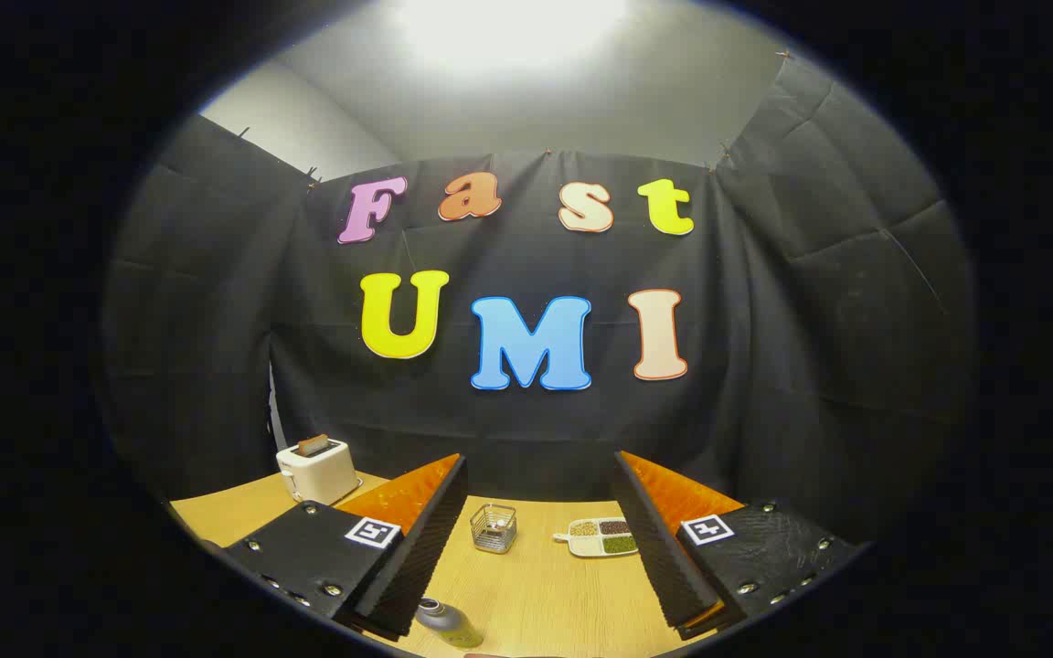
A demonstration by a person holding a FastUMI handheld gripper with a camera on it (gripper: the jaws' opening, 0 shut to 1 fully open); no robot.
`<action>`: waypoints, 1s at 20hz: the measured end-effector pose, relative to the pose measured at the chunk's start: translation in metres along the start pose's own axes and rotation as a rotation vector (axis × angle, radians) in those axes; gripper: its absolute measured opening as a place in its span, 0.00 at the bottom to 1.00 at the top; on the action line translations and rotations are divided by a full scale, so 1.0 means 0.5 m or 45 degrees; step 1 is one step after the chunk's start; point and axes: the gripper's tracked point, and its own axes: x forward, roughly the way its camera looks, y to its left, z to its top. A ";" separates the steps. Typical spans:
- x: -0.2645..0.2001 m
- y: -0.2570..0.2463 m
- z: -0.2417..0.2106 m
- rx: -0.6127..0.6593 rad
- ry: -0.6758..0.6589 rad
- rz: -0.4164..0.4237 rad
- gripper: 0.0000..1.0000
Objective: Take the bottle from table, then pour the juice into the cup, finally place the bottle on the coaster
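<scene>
1. Tool [540,539] fingers spread wide, released, nothing between them.
2. Bottle [447,623] stands on the wooden worktop [545,594], just beside the left finger's near end.
3. Wire basket [494,528] and divided dish [601,537] sit beyond, between the fingers.
4. Toaster [316,468] far left, near the booth wall.

I have the tongs [540,539] spread wide, nothing between the two fingers. The left finger [417,539] and the right finger [659,539] angle in toward each other at the far ends, with a broad gap between them. The tongs sit level, pointing forward, raised above the surface.
</scene>
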 end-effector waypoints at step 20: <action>-0.004 0.035 -0.052 0.026 -0.006 0.056 0.96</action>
